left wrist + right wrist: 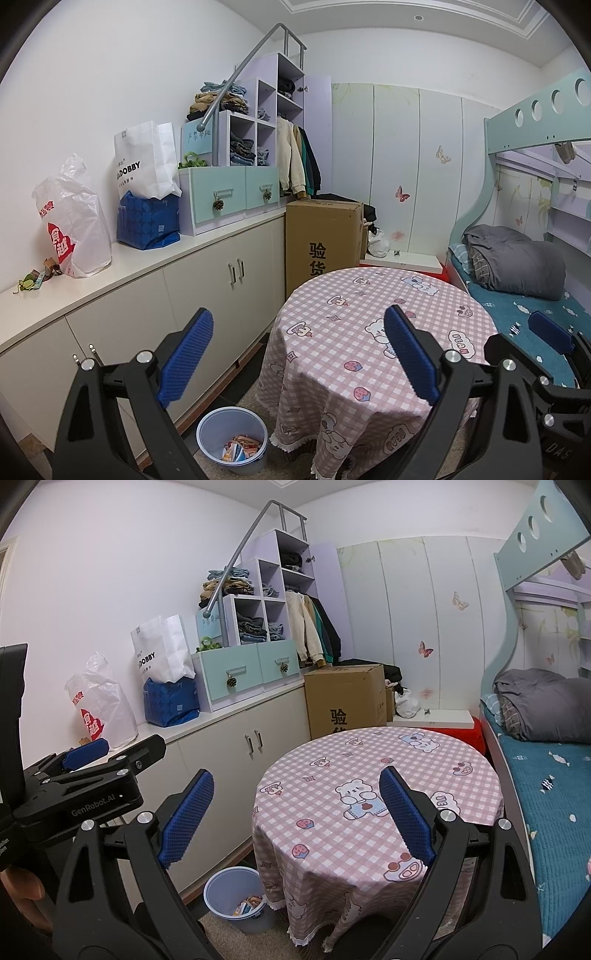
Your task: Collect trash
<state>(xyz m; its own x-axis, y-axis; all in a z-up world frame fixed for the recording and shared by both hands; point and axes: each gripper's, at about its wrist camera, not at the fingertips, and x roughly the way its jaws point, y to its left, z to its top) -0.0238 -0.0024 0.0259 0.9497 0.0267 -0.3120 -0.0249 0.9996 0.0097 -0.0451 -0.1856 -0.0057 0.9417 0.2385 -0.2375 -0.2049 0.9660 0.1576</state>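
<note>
Left gripper (298,356), black frame w/ two ribbed blue pads, is held above floor level, pointing fwd & slightly down at the round table w/ pink checked bear-print cloth (436,306); jaws spread wide, nothing between them. Right gripper (295,818), same build, sits level beside it on the right, aimed at the same table; jaws also spread wide, empty. Each gripper shows at the edge of the other's view: the left one, marked GenRobot.AI, at the left of the right wrist view w/ part of a hand (22,897) under it; the right one at the right edge of the left wrist view.

Trash: one pale-blue round plastic bin (207,439) on the floor, just beside the table's left skirt, near the cream cabinet run (207,291). Inside are several colourful crumpled wrappers (240,448); exact count can't tell. Table top is bare of items.

On the cabinet top: one white crinkled plastic bag w/ red print (79,225), one white paper shopping bag (146,158) standing in one blue patterned bag (147,221), two mint-green drawer fronts (234,195), a few small scraps (35,278) at the left end. One tall brown cardboard box (321,240) stands behind the table. One grey folded quilt (517,258) on the bunk bed w/ teal sheet (509,314).
</note>
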